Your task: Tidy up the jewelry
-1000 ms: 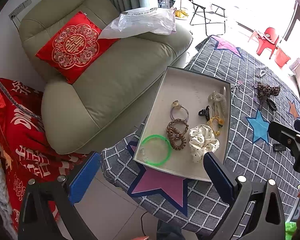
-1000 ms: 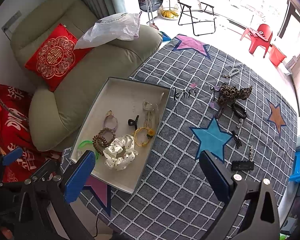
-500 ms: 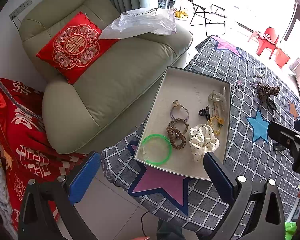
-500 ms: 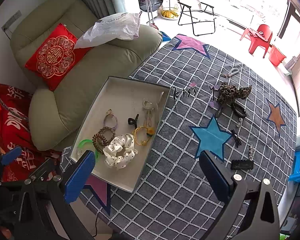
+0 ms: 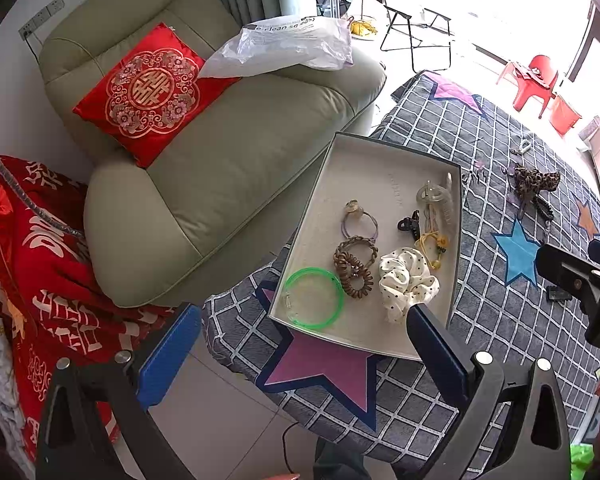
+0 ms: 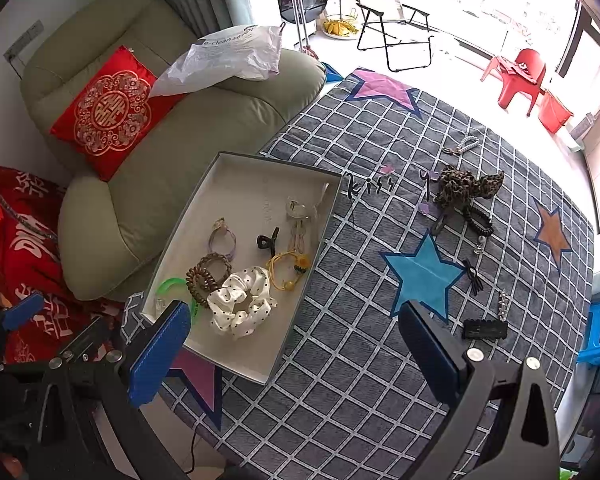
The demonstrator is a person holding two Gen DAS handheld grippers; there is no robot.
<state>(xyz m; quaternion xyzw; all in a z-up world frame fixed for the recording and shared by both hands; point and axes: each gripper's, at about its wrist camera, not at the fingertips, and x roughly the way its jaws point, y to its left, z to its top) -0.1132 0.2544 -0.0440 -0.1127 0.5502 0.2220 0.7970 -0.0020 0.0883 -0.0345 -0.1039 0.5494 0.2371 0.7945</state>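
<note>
A shallow white box (image 5: 380, 156) (image 6: 236, 172) lies on the grey checked tablecloth. It holds a green bangle (image 5: 314, 298), brown coil ties (image 5: 354, 264), a white dotted scrunchie (image 5: 406, 282) (image 6: 242, 300), a black claw clip (image 6: 267, 239) and a yellow tie (image 6: 288, 270). Loose on the cloth are a leopard scrunchie (image 6: 466, 186), a black coil tie (image 6: 478, 220), a black bow (image 6: 473, 276) and a black comb clip (image 6: 485, 329). My left gripper (image 5: 304, 344) hangs open near the box's front edge. My right gripper (image 6: 294, 344) is open above the cloth, empty.
An olive armchair (image 5: 220, 152) with a red cushion (image 5: 152, 92) and a plastic bag (image 5: 288, 46) stands left of the table. A red blanket (image 5: 32, 272) lies at the far left. The cloth (image 6: 380, 340) in front of the box is bare. Red chairs (image 6: 520, 76) stand far back.
</note>
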